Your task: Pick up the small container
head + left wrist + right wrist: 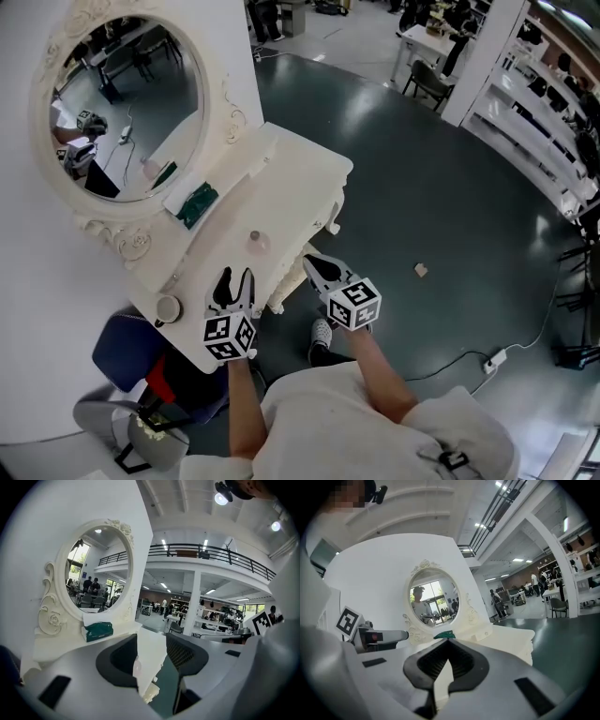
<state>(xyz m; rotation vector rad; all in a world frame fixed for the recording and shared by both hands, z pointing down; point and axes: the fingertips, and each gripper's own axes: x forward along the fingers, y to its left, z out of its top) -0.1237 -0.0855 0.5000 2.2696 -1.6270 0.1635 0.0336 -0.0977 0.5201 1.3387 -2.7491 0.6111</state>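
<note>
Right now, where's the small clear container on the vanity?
In the head view, the small clear container sits mid-tabletop on the white vanity, just ahead of the open left gripper, with the green packet beyond it near the mirror.

White ornate table (300,178) carries an oval mirror (122,103), green pack (198,203) at its base; blue seat (127,342) just beside; small scrap (421,270) and white power strip (495,359) on grey floor (422,187).

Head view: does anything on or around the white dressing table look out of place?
Only a small tan scrap lying alone on the dark floor, right of the white dressing table. On the tabletop, nothing looks tipped or spilled.
</note>
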